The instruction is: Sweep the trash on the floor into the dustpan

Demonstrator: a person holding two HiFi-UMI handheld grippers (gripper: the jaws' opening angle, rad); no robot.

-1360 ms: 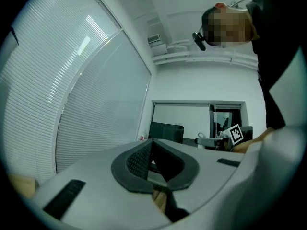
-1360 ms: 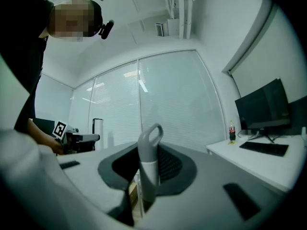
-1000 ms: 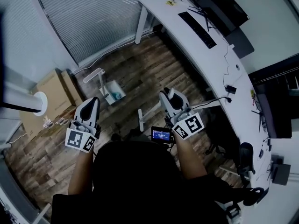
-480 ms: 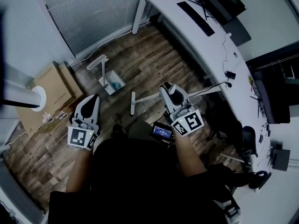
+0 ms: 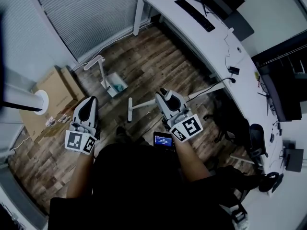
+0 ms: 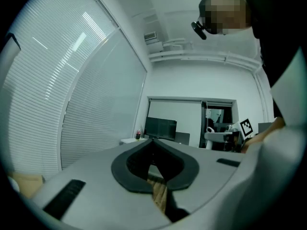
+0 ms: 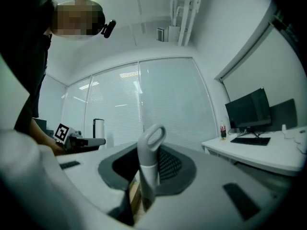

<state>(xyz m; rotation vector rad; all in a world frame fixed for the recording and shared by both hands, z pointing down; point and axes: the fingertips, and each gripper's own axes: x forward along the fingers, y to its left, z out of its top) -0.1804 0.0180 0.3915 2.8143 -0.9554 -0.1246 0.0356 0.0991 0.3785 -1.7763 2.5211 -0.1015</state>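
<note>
My right gripper (image 5: 163,95) (image 7: 144,176) is shut on the grey-white broom handle (image 7: 149,152), whose looped end sticks up between the jaws. In the head view the white broom (image 5: 144,104) hangs from that gripper, its head (image 5: 129,110) over the wooden floor. The white dustpan (image 5: 114,85) stands on the floor just beyond the head, with something teal inside and its long handle (image 5: 98,66) upright. My left gripper (image 5: 89,103) (image 6: 158,174) is held level at the left, jaws shut with nothing between them. No loose trash shows clearly on the floor.
Cardboard boxes (image 5: 53,87) and a white round post (image 5: 36,102) stand at the left by the window blinds. A long white desk (image 5: 201,42) with keyboard (image 5: 194,14) and monitor runs along the right. A small lit screen (image 5: 163,139) hangs at the person's chest.
Both grippers have advanced across the room. The broom head carried by the right gripper has swung left, closer to the dustpan. Neither gripper's jaws have changed.
</note>
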